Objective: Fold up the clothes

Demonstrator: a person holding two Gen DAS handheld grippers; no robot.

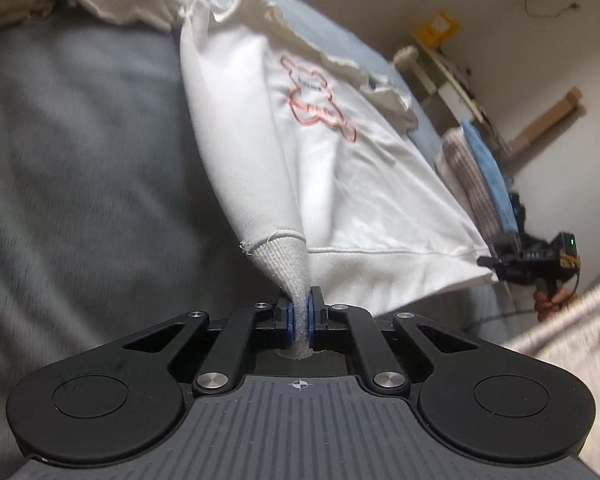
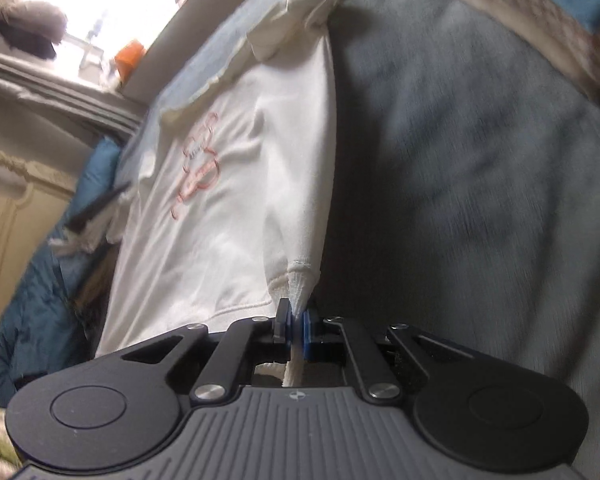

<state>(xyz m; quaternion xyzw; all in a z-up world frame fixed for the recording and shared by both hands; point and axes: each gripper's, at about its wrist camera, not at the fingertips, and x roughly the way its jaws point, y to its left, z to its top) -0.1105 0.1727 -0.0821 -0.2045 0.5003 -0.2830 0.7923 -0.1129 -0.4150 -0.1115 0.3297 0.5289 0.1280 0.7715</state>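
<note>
White cotton fills the middle of both views: a white sweatshirt with an orange outlined bear print [image 1: 320, 100] lies spread on the grey-blue bed cover [image 1: 80, 160], its hem toward us and its neck end bunched at the top of the frame. We hold it at both lower corners. Our left tool [image 1: 299, 322] is clenched on a ribbed hem corner [image 1: 292, 264] at centre frame, and our right tool [image 2: 297, 330] is clamped on the other ribbed corner [image 2: 300, 284], the cloth passing between its blue pads. We judge this a hold for drawing the hem taut or carrying it over toward the neck; which of the two, the views do not settle. To do either well, we should keep both corners level and evenly tensioned, so the long crease running up from each grip smooths out. Blur softens much of the bed. The sleeves are hard to make out in the crumpled fabric at the top, and the sweatshirt's underside is hidden.
</note>
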